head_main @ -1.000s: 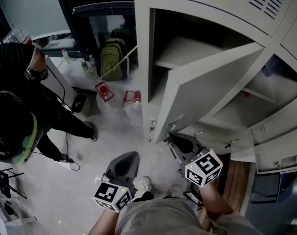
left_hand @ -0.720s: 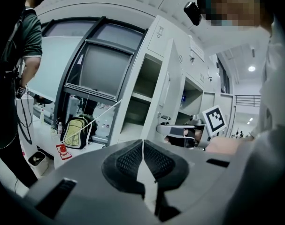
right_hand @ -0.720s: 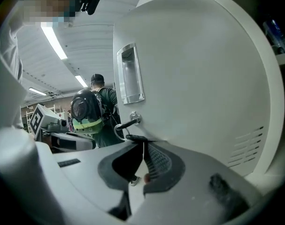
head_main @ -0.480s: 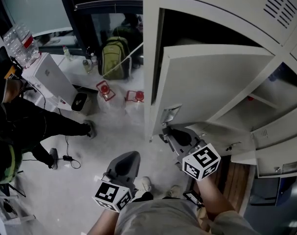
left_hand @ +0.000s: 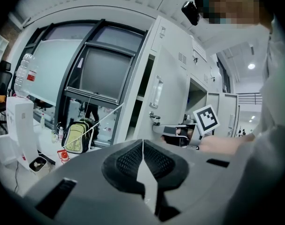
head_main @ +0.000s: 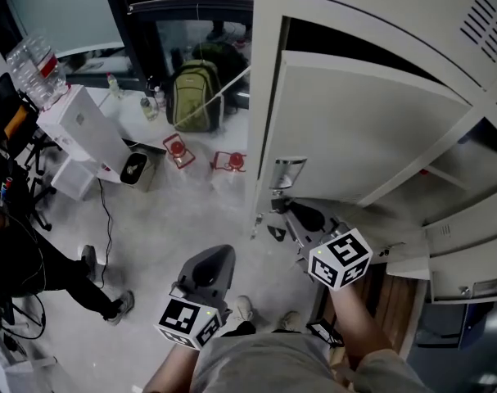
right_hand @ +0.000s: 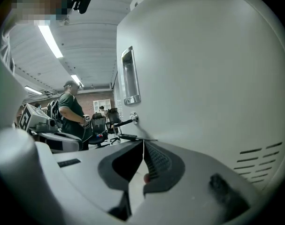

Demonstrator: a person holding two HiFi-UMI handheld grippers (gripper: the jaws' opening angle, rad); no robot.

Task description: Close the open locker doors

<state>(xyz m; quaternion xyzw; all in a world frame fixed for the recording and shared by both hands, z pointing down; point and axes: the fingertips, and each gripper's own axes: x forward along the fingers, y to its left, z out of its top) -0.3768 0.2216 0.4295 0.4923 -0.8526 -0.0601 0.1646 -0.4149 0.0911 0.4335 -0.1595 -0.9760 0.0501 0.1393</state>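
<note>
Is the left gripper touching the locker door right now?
Apart. The head view shows the left gripper with floor between it and the locker door; the left gripper view shows the door well ahead of its shut jaws.

Head view: dim, cool light, soft shadows on the floor. Gripper views: strong fisheye, black corners, near field blurred. Strip lights glare at left; door evenly lit.
</note>
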